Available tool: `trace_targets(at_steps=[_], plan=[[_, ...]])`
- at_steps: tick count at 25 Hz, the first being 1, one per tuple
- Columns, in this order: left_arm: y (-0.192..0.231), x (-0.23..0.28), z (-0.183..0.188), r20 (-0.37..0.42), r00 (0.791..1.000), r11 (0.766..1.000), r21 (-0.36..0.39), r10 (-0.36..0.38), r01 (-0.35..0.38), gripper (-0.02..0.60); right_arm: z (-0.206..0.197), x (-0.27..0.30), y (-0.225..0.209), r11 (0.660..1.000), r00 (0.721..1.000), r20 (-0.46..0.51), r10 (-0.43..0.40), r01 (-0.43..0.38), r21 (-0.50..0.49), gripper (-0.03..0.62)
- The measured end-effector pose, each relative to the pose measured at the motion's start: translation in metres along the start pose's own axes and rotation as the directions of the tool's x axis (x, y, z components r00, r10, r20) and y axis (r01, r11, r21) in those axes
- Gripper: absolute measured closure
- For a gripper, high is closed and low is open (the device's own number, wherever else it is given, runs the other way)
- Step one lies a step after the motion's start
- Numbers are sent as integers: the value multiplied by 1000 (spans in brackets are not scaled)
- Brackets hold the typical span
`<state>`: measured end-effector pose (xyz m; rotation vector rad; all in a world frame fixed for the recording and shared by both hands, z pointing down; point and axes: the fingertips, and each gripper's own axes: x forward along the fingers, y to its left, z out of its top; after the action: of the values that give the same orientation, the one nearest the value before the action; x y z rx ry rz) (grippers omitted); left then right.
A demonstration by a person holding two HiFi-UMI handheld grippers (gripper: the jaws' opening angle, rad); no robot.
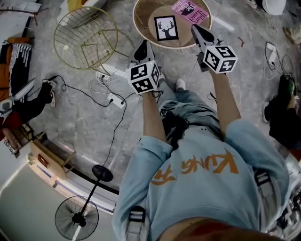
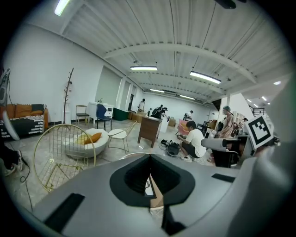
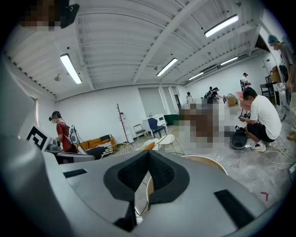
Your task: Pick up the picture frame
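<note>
The picture frame (image 1: 166,28), black-edged with a black deer head on white, lies flat on a round wooden table (image 1: 141,26) at the top of the head view. My left gripper (image 1: 144,44) is shut and empty, its tip at the table's near rim, just left of and below the frame. My right gripper (image 1: 194,28) is also shut and empty, with its tip over the table close to the frame's right edge. In the left gripper view the shut jaws (image 2: 149,162) hide most of the table. The right gripper view shows its closed jaws (image 3: 149,159) and the table rim (image 3: 208,162).
A pink printed sheet (image 1: 189,10) lies on the table behind the frame. A gold wire chair (image 1: 84,33) stands to the left. Power strips and cables (image 1: 115,100) trail on the floor. A standing fan (image 1: 77,219) is at lower left. A person (image 2: 192,141) crouches further off.
</note>
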<state>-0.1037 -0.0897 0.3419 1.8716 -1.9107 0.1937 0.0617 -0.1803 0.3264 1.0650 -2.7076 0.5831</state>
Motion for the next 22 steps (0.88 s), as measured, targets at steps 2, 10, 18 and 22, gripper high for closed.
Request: trace_targets(at_steps=[2,10,18,22], plan=[[14,13,-12,-36,999,1000,-26,-1,0,566,-13,14,0,1000,999,-37,-10,10,7,595],[64,99,-27,-114,993,999,-52,-12,6,566,-37,91,-27,995,987,-134,-87,92,31,595],[96,158,-37,-173,981,994,-78,-93,80,566,-63,144,-25,989,971,-205,-121,136,59,595],[92,179,-58,-213,971,994,-5,-109,110,566,-99,144,-34,984,954,-273,-128,157,87,595]])
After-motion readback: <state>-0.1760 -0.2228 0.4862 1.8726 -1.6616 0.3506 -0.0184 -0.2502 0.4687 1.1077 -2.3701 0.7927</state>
